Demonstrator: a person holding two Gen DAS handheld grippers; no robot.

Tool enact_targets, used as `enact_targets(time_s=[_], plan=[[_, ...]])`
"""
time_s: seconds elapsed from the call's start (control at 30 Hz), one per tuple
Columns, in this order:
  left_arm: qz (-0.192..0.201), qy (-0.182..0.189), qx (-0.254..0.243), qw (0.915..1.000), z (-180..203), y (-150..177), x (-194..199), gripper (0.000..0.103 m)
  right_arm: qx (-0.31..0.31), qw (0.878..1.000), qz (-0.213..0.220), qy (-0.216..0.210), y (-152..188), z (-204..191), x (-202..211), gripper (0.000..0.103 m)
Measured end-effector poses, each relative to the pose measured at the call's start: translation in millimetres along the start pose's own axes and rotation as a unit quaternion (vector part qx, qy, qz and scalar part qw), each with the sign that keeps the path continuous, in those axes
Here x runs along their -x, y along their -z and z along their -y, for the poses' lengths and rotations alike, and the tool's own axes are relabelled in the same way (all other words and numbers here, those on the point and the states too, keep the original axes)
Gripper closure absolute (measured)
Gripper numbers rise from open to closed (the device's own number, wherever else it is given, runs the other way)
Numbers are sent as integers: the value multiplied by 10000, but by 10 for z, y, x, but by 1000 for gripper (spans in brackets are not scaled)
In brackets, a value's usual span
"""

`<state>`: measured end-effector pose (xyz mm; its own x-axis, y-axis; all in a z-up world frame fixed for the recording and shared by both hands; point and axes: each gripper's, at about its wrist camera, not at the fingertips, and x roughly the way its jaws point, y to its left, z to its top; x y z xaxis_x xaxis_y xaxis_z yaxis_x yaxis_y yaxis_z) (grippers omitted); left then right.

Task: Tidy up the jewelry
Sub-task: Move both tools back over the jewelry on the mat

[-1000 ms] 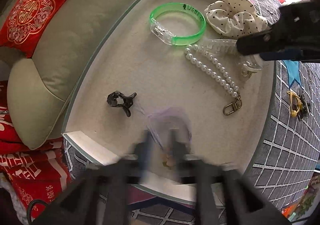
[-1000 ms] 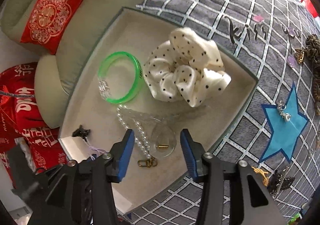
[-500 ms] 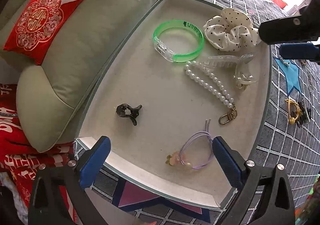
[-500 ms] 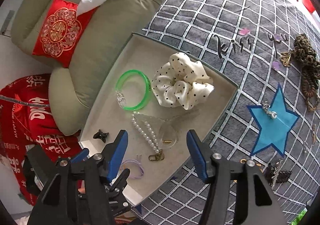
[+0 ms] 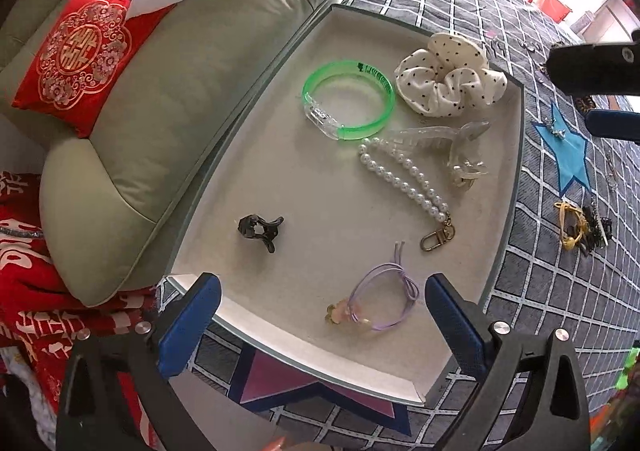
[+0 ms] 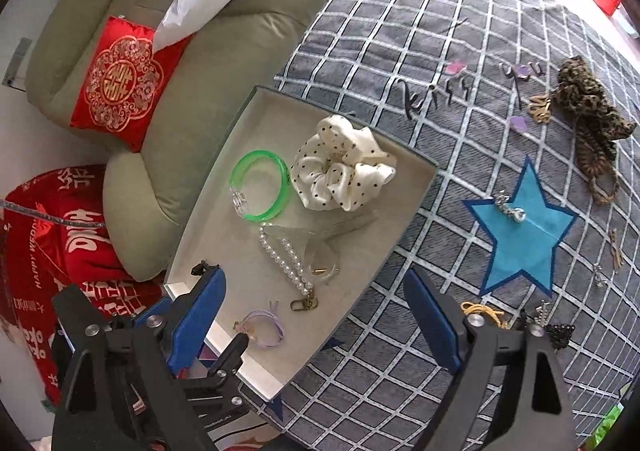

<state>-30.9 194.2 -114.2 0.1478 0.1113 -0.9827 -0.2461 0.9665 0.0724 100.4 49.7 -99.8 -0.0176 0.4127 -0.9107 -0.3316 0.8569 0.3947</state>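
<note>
A shallow beige tray (image 5: 280,179) (image 6: 404,211) holds a green bangle (image 5: 348,99) (image 6: 260,187), a polka-dot scrunchie (image 5: 448,79) (image 6: 340,171), a clear claw clip (image 5: 452,147), a pearl chain (image 5: 404,187) (image 6: 286,259), a small black claw clip (image 5: 260,229) and a purple hair tie (image 5: 380,299) (image 6: 264,327). My left gripper (image 5: 320,323) is open and empty above the tray's near edge, the purple hair tie lying between its fingers. My right gripper (image 6: 316,323) is open and empty, higher above the tray's near right side.
On the grey checked rug (image 6: 460,111) lie a leopard scrunchie (image 6: 588,107), an earring on a blue star (image 6: 510,209), a yellow tie (image 6: 480,311) and several small clips. A green sofa (image 5: 160,103) with a red cushion (image 5: 76,59) borders the tray's left.
My left gripper opened, let go of the purple hair tie on the tray and drew back. My right gripper rose and pulled away from the tray, opening wider.
</note>
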Motion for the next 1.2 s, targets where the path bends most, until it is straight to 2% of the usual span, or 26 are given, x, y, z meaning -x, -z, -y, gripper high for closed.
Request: enact_targets(time_s=[0.2, 0.37, 0.43, 0.6, 0.87, 1.0, 1.2], plan=[[90, -86, 122, 9998, -34, 24, 148, 1, -53, 9998, 208, -28, 50, 30, 122, 11], [102, -601, 186, 9980, -134, -22, 193, 1, -15, 9997, 230, -70, 102, 34, 168, 11], [83, -674, 219, 9975, -180, -26, 213, 1, -2, 9997, 247, -76, 121, 37, 188, 11], [-90, -488, 197, 9986, -193, -20, 214, 1, -62, 9995, 313, -59, 171, 100, 258, 11], [15, -365, -36, 9993, 37, -77, 319, 1, -488, 9983, 314, 18, 312, 430, 379, 11], [75, -347, -162, 9992, 180, -156, 342, 1, -816, 9961, 327, 99, 452, 724, 463, 11], [201, -345, -658, 9970, 547, -299, 378, 1, -1386, 9892, 331, 332, 717, 1271, 602, 11]])
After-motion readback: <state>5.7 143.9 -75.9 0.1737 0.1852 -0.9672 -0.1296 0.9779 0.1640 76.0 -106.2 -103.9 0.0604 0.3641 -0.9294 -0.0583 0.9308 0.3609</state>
